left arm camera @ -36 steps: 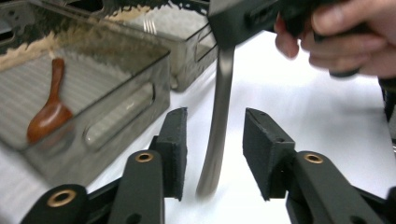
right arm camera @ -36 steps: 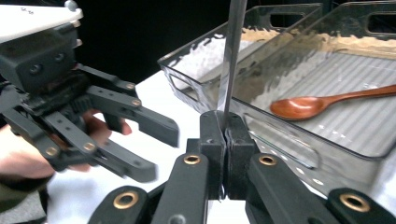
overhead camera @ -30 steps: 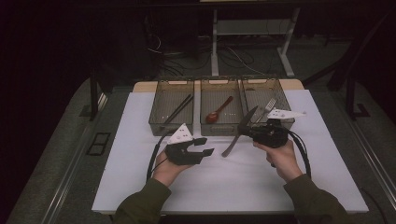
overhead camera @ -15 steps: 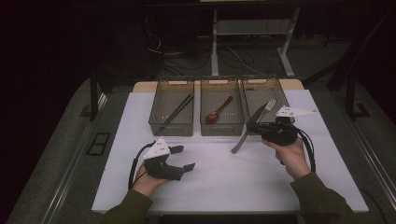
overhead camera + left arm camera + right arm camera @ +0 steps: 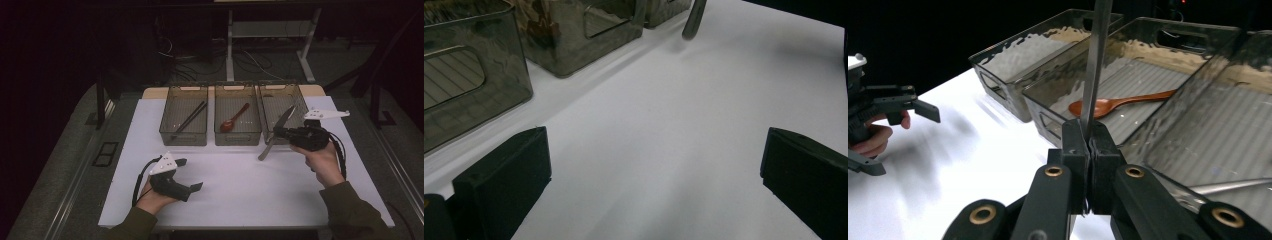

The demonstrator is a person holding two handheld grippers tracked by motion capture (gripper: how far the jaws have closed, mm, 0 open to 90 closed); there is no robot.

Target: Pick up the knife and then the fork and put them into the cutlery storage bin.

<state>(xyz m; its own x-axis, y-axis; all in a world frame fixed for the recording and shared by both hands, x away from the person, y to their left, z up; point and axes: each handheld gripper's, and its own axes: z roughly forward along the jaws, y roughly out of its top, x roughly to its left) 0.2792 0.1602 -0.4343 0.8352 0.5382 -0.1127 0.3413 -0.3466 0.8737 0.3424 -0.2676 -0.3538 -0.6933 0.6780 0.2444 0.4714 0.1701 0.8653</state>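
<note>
Right gripper [image 5: 278, 133] clamped tight on knife [image 5: 276, 134] mid-length, centre-right of high view by right bin [image 5: 280, 107]; I'd say stiff, light, slick metal, so grip flat sides, w/ left gripper [image 5: 189, 175] wide open, empty

Three bins are sitting side by side along the far edge of the table [image 5: 240, 200]. The left bin [image 5: 183, 121] is holding chopsticks [image 5: 190, 119], the middle bin [image 5: 237, 120] a spoon [image 5: 234, 119], and the right bin [image 5: 280, 107] a utensil [image 5: 1228, 186] on its floor. A knife [image 5: 276, 131] is slanting across the right bin's near-left corner, clamped in the right gripper [image 5: 280, 134]. The left gripper [image 5: 192, 174] is sitting near the near-left corner, well apart from the bins.
</note>
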